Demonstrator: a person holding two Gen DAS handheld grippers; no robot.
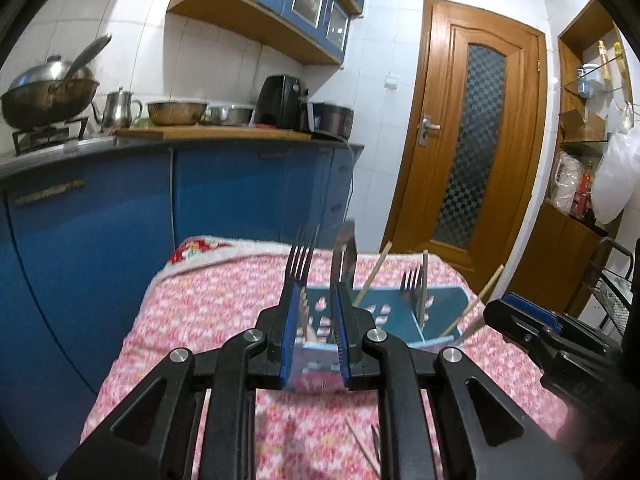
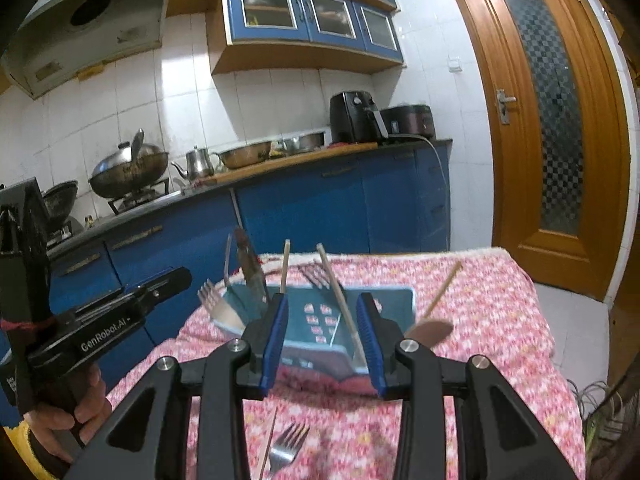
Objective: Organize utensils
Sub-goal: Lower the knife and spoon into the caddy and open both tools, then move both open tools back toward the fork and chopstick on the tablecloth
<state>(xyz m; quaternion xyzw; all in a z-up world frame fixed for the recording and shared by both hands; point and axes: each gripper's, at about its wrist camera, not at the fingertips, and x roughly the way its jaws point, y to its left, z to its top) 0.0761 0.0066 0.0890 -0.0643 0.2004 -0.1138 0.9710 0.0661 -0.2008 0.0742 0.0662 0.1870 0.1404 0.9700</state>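
Roughly midway, you are filling the teal caddy (image 2: 308, 320) with forks and chopsticks, while a fork (image 2: 286, 446) is still lying on the bench before it, both tools' jaws standing apart, empty.

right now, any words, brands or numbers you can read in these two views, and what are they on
"GenRobot.AI": white lettering on the side of the left gripper, seen from the right wrist view.
Air fryer: small markings on its front, too blurred to read.
Range hood: a small plate on its front edge, too blurred to read.
Nothing else legible in either view.
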